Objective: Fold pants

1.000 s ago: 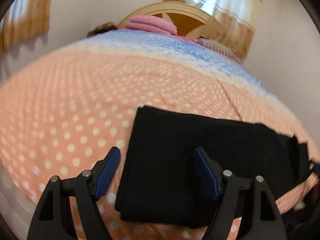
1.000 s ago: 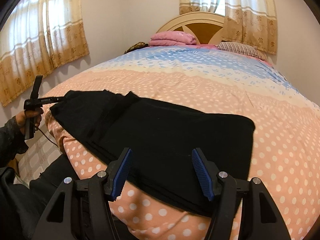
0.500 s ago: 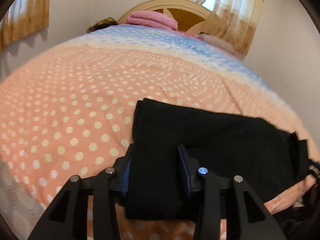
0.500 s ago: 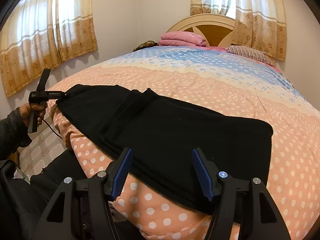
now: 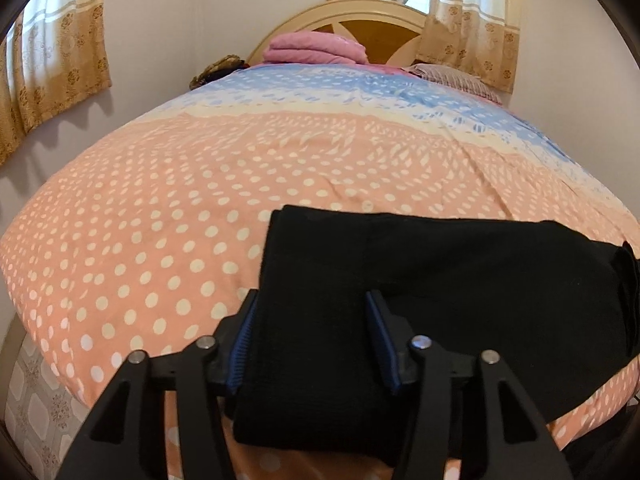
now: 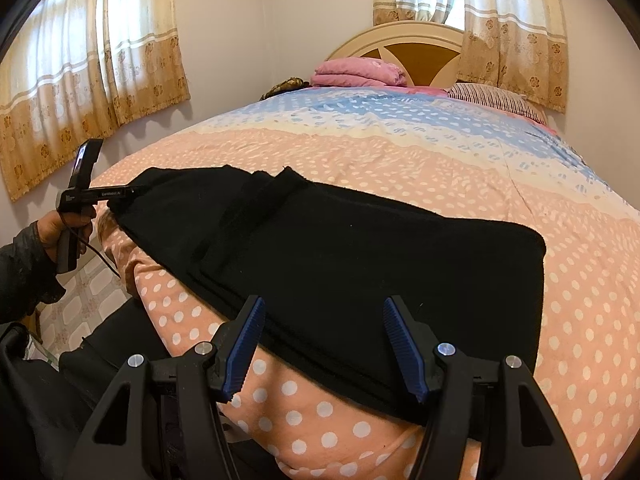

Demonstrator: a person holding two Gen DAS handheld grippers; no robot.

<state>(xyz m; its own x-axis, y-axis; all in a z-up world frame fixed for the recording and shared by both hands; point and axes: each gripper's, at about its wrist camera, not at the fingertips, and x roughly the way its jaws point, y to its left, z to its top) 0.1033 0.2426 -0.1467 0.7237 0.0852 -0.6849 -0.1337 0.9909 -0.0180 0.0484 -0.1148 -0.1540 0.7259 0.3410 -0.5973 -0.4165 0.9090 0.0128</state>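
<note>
Lying across the near edge of the bed point(image 6: 400, 168), the black pants point(image 6: 360, 256) are pinched at one end by the left tool point(image 5: 312, 340). The right tool point(image 6: 324, 344) hovers with fingers spread over the other end.

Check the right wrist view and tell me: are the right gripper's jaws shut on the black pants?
No, the right gripper stands open, its blue fingers spread apart above the near edge of the black pants.

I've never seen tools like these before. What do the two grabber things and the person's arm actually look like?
Each gripper, left and right, is a black plastic frame with triangular cut-outs, silver rivets and two ribbed blue finger pads. From the side, the left one shows small white lettering, a pistol-style grey handle and a thin black cable. The hand holding it wears a dark sleeve.
</note>
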